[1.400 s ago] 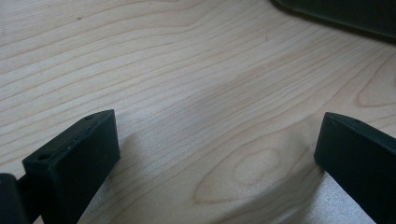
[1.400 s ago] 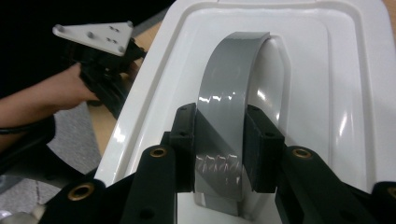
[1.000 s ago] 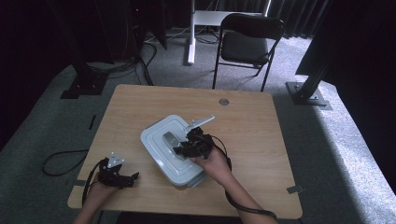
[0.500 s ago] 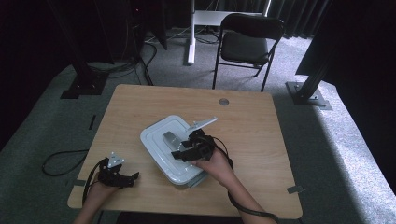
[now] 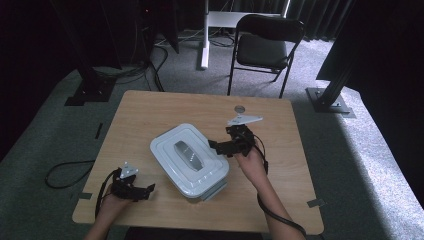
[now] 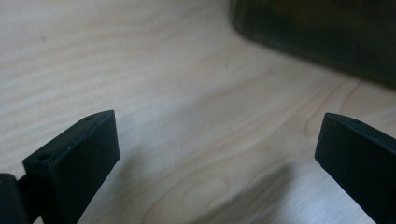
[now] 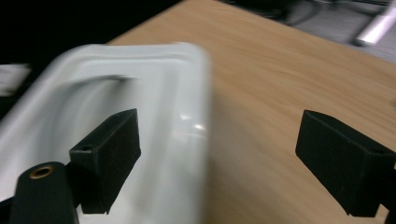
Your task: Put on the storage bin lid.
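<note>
A white lidded container (image 5: 190, 161) sits mid-table with a grey handle (image 5: 186, 152) along its lid. My right gripper (image 5: 218, 148) hovers just off the container's right edge, pointing left at it. Its jaws have just been opening and now stand open, with nothing between them. In the right gripper view the lid's rim (image 7: 180, 93) lies under the left jaw of the right gripper (image 7: 219, 123), and bare table (image 7: 280, 70) under the other. My left gripper (image 5: 147, 190) rests open on the table's front left. In its own view the left gripper (image 6: 217, 126) spans bare wood, the container's shadowed side (image 6: 317, 37) beyond.
A small round disc (image 5: 240, 108) is set into the table near its far edge. A black folding chair (image 5: 267, 47) stands behind the table. A cable (image 5: 65, 172) loops on the floor at the left. Dark stands flank the table.
My right gripper has left the lid's handle and moved right, off the container, with its jaws opening. The container and the left gripper have stayed put.
</note>
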